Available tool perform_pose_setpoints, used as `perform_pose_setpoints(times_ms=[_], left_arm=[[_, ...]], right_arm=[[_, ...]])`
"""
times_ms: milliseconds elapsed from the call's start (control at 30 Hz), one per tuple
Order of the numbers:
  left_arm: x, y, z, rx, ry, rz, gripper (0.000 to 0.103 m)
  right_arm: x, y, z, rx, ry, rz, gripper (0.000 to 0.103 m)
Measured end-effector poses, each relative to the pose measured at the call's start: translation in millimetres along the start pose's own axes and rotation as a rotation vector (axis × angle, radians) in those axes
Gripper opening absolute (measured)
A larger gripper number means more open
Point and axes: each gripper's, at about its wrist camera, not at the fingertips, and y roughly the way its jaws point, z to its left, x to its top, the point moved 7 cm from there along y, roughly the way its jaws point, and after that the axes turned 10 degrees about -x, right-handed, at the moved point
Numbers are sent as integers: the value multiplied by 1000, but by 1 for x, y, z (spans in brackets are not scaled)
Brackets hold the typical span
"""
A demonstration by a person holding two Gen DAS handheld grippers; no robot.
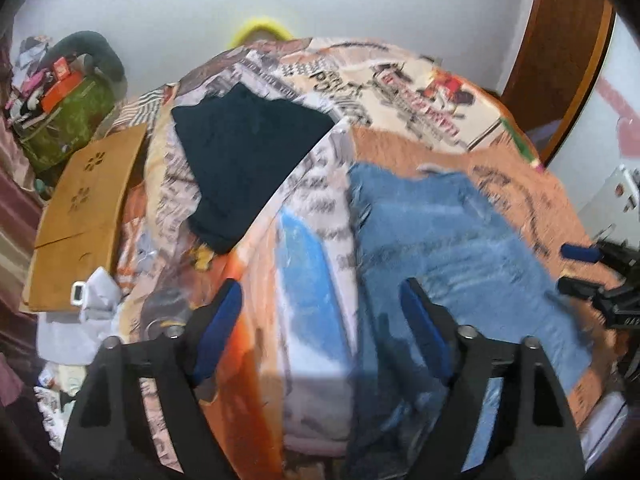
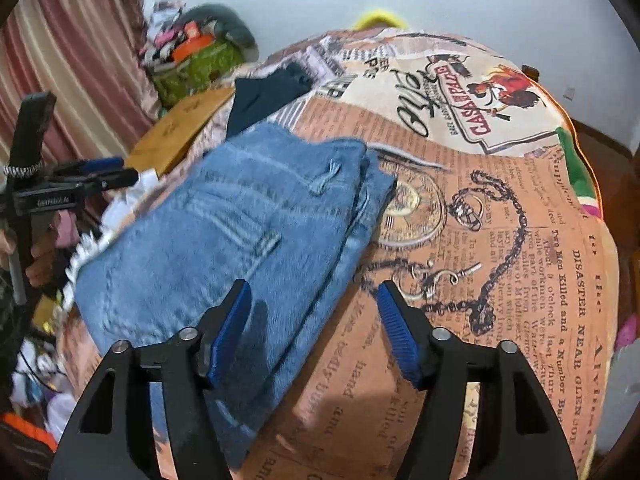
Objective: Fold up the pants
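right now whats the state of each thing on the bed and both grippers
blue jeans: folded into a layered stack, lying flat on the bedspread
dark garment: folded, lying apart from the jeans
bedspread: spread over the bed
left gripper: open, holding nothing
right gripper: open, holding nothing

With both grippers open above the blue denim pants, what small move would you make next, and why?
Probably lower the right gripper onto the near edge of the blue denim pants and close. Both it and the left gripper are open, holding nothing, and the pants lie loosely folded on the printed bedspread.
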Motion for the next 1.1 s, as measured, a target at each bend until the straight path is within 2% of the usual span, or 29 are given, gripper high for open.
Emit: perform_pose_setpoints(times_ms=[67,133,333,567,767,833,867,900,967,1033,1100], left_arm=[[5,7,-5,-50,-23,7,93],[5,26,-10,-102,-43,80,93],[-4,74,-13,-130,-65,226,93],[-4,97,-16,-197,-71,293,93],[0,115,-13,-315,-165,345,94],[1,117,-15,-319,-155,333,93],[2,118,-17,-326,-154,328,90],[4,118,-18,-337,-157,325,81],[6,119,-23,-392,-179,327,70],[7,120,-24,-394,-175,330,68],[7,117,-25,-402,-182,325,61]], right_arm=[[4,1,-3,29,50,-10,74],[6,8,-4,61,84,7,75],[-1,38,-2,121,123,91,75],[-5,58,-7,257,214,161,77],[2,68,6,308,203,170,78],[5,69,8,311,195,170,76],[6,70,8,314,197,173,75],[6,71,8,320,200,176,72],[7,72,4,332,212,181,63],[9,74,1,362,255,198,50],[11,73,0,380,277,206,44]])
